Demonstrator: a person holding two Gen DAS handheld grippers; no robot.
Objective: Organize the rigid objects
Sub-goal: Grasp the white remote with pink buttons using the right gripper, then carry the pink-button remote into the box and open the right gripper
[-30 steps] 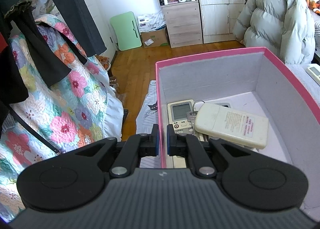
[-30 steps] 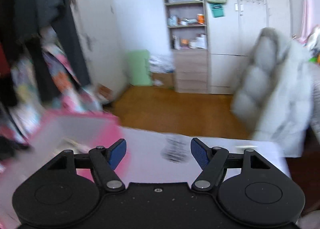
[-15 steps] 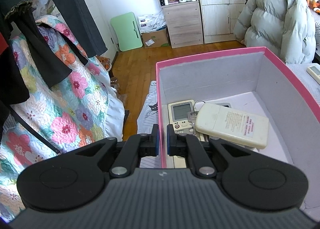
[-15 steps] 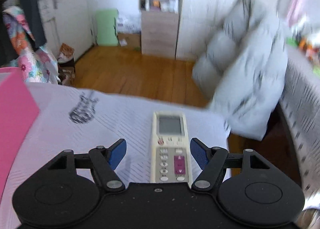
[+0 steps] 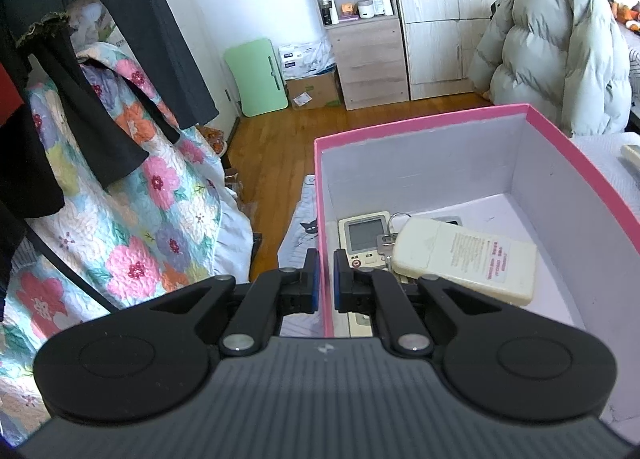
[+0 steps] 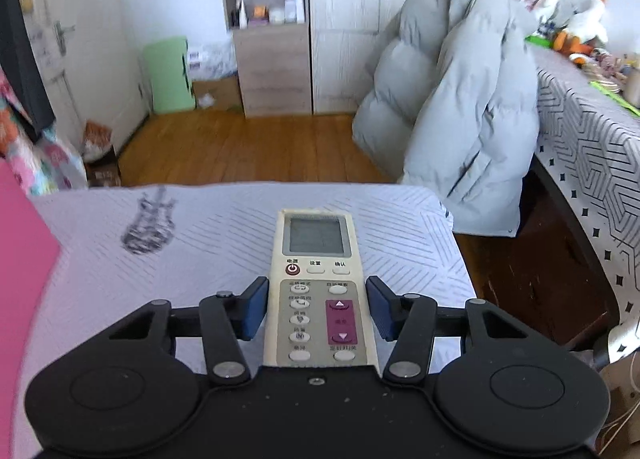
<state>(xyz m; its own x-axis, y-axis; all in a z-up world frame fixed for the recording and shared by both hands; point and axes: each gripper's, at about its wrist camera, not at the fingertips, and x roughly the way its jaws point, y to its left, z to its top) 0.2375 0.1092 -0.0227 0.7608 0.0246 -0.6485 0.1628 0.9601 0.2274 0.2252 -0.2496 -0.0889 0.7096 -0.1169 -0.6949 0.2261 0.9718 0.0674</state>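
Squarely between closing tool [image 6: 316, 309], remote [image 6: 318, 279]

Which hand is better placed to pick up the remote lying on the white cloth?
Right: the right gripper straddles the remote, its jaws closing. The left gripper is clamped on the pink box's wall.

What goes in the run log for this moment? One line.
left claw: shut on pink box wall | right claw: closing around remote, not yet gripped | next: box it
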